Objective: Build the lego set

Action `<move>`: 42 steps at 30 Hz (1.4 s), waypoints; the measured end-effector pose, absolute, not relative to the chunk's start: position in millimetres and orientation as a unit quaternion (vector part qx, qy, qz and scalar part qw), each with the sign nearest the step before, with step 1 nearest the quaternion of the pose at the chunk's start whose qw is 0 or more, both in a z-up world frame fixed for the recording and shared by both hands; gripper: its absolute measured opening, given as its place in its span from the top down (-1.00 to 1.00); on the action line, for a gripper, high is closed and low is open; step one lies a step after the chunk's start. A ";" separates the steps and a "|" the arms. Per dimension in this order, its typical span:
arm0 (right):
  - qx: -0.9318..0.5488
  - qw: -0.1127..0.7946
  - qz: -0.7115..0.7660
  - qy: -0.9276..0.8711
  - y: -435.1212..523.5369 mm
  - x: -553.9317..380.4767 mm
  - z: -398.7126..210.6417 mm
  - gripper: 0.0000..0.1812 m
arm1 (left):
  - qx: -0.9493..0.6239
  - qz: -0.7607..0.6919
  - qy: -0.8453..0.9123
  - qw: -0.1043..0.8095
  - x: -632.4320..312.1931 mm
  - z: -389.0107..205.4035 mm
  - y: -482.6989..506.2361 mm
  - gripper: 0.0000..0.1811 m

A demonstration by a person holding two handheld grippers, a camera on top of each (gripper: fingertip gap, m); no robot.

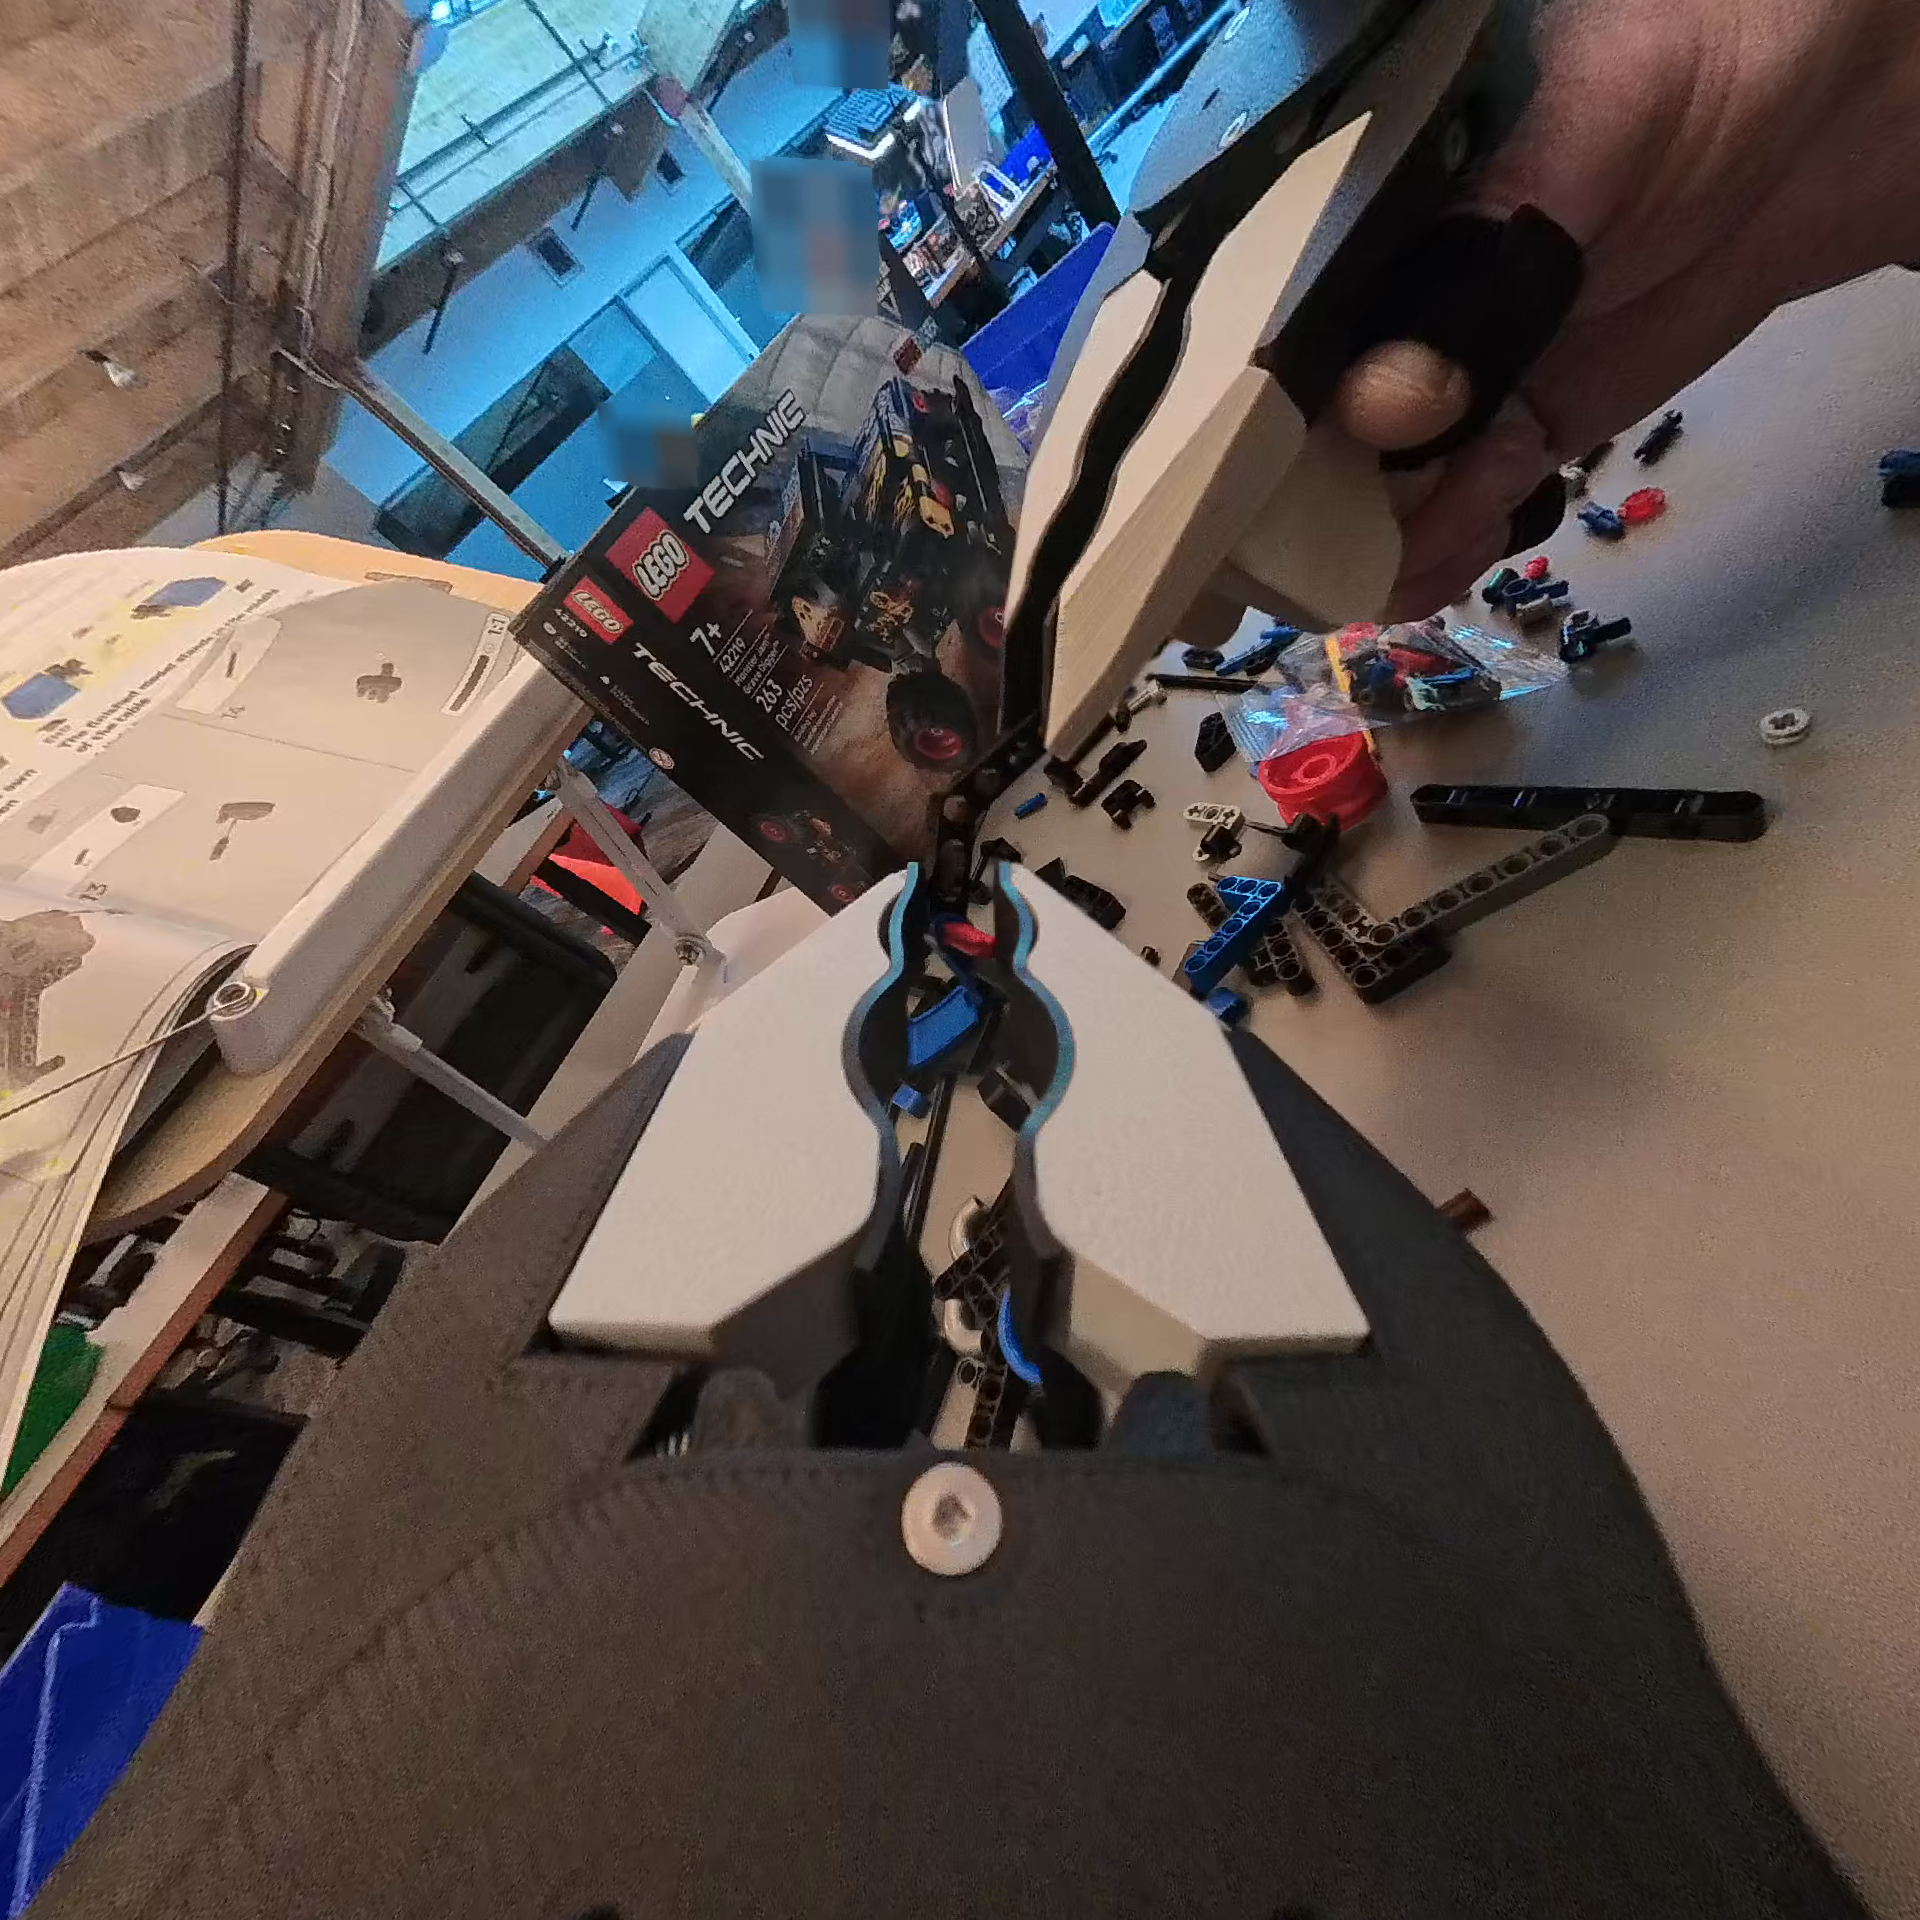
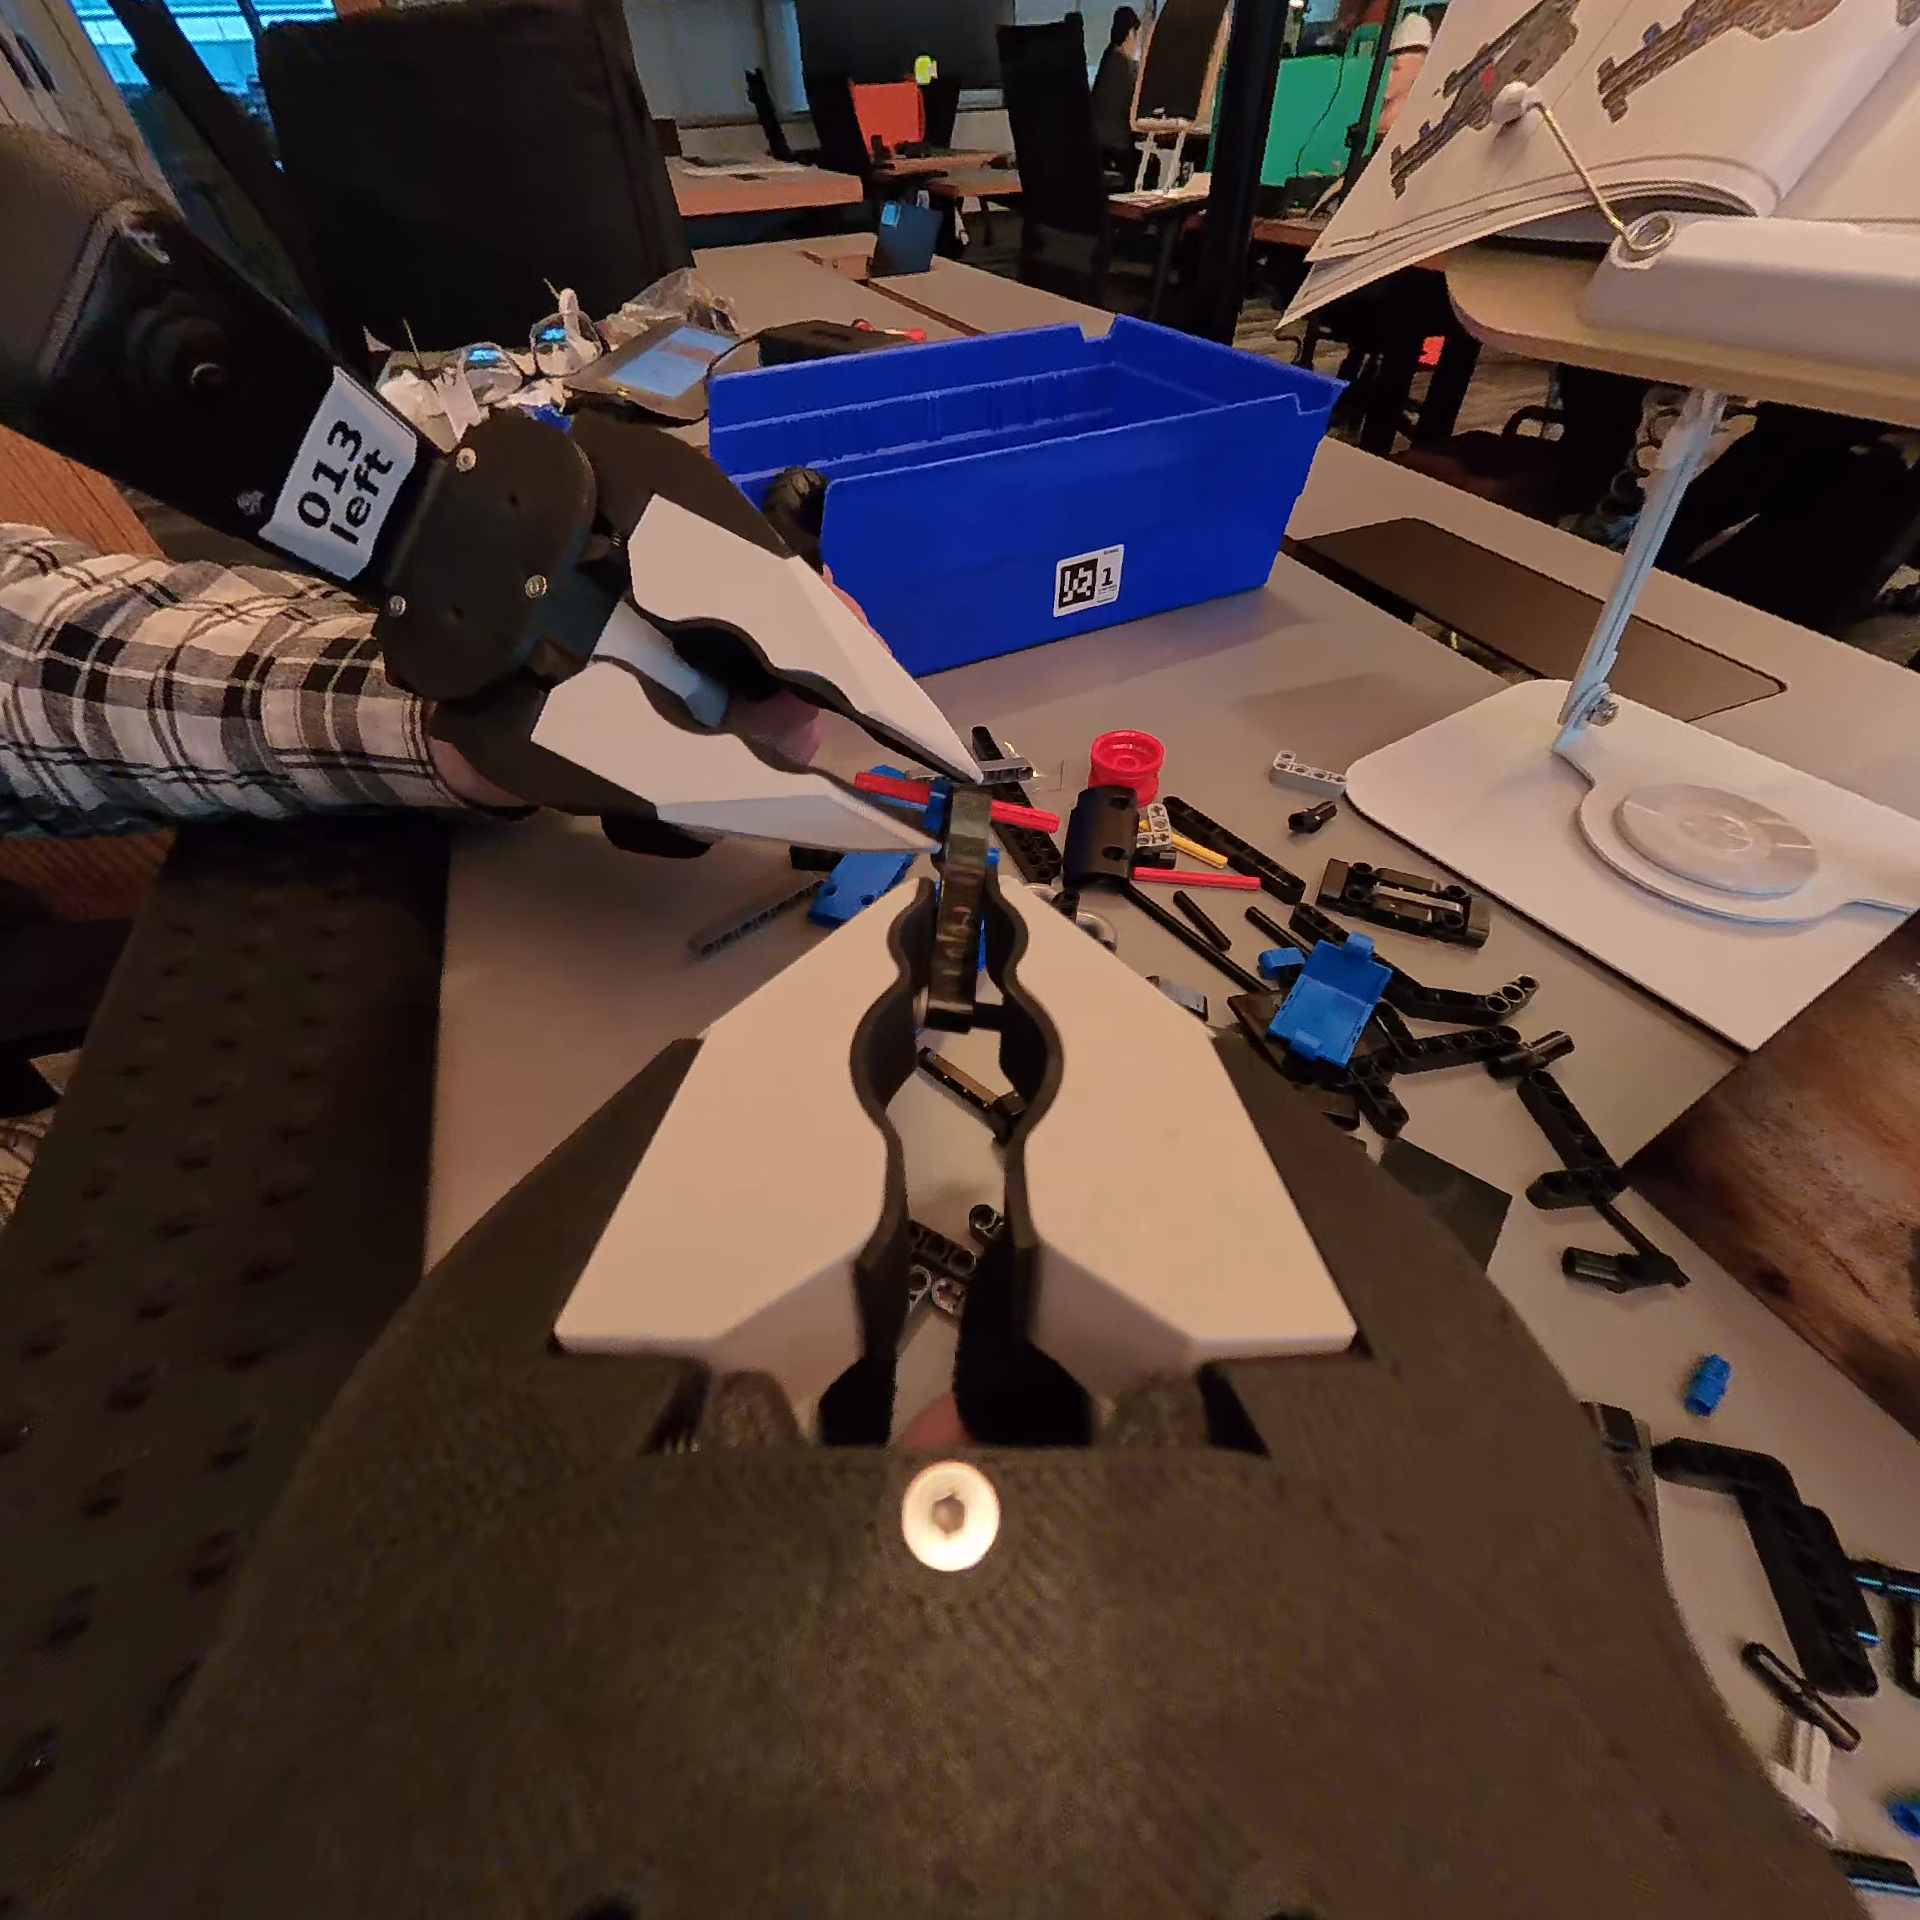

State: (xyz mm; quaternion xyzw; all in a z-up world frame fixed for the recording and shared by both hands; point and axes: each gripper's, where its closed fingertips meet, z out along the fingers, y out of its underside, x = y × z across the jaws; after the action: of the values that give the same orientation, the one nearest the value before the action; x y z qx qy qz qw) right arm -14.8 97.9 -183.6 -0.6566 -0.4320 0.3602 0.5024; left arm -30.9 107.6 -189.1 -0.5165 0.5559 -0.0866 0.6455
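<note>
Two grippers show: the left gripper (image 2: 940, 816) at nine o'clock of the right wrist view and the right gripper (image 2: 956, 914) at centre. One blue bin (image 2: 997, 499) stands at twelve o'clock. One red wheel hub (image 2: 1127, 764) lies just right of centre, and two red axles show: one (image 2: 1023, 814) at the fingertips, one (image 2: 1195, 879) on the table toward three o'clock. One book stand (image 2: 1621, 831) sits at three o'clock, holding one instruction booklet (image 2: 1558, 125) at one o'clock. In the left wrist view, one set box (image 1: 790, 644) stands at twelve o'clock and one plastic bag of parts (image 1: 1392, 665) at two o'clock. The loose black beams are too many and too overlapped to count.
</note>
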 end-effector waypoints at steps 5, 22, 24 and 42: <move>-0.655 0.503 0.371 -0.425 98.0 -13.1 -180.7 0.93 | -0.515 -0.081 0.560 0.644 -29.2 -191.1 107.3 0.86; -0.659 0.519 0.379 -0.391 110.1 2.5 -172.2 0.94 | -0.490 -0.017 0.574 0.656 -41.0 -169.8 109.6 0.58; -0.659 0.521 0.377 -0.389 111.1 3.9 -172.0 0.94 | -0.478 0.026 0.579 0.659 -56.6 -156.2 111.8 0.56; -0.654 0.520 0.380 -0.397 105.2 2.0 -169.6 0.94 | -0.820 0.044 0.412 0.395 -326.1 -219.2 71.3 0.54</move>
State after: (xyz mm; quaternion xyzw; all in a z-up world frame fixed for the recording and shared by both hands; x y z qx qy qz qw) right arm 2.0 105.2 -169.6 -0.6539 -0.3969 0.3803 0.5199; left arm -326.1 71.3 -219.2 -0.8200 0.4120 0.0440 0.3949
